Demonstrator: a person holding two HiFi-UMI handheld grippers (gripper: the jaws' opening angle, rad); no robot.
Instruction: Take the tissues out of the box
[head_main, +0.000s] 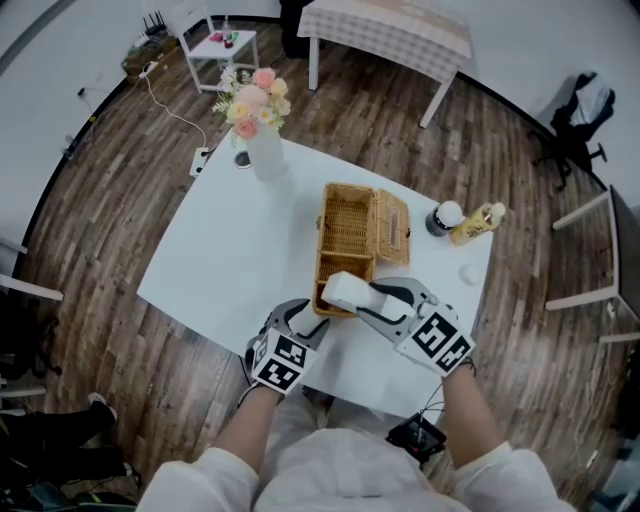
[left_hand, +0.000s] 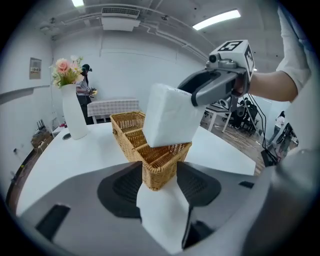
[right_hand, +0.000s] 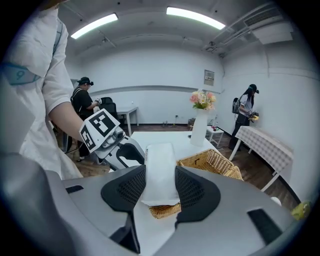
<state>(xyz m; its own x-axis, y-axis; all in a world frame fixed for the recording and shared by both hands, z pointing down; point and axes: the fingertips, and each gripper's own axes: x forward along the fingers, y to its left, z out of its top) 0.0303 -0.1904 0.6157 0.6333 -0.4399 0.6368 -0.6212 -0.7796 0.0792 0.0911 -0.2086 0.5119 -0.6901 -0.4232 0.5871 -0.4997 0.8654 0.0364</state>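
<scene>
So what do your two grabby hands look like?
The left gripper and right gripper are chunky and grey, with dark dimpled pads. Each carries a white cube with black square markers. The person wears white sleeves.

A basket (head_main: 348, 225) sits mid-desk (head_main: 220, 260). A vase (head_main: 266, 150) stands behind it to the left, and a jar (head_main: 444, 216) and bottle (head_main: 478, 224) lie to its right. The tissue pack (head_main: 345, 292) hangs above the basket's near end.

The soft rectangular tissue pack (head_main: 340, 290) was white; the woven wicker box (head_main: 348, 222) was tan. The grey left gripper (head_main: 314, 320) and right gripper (head_main: 358, 298) carried black-and-white square markers. The plank floor (head_main: 120, 230) was dark brown.
</scene>
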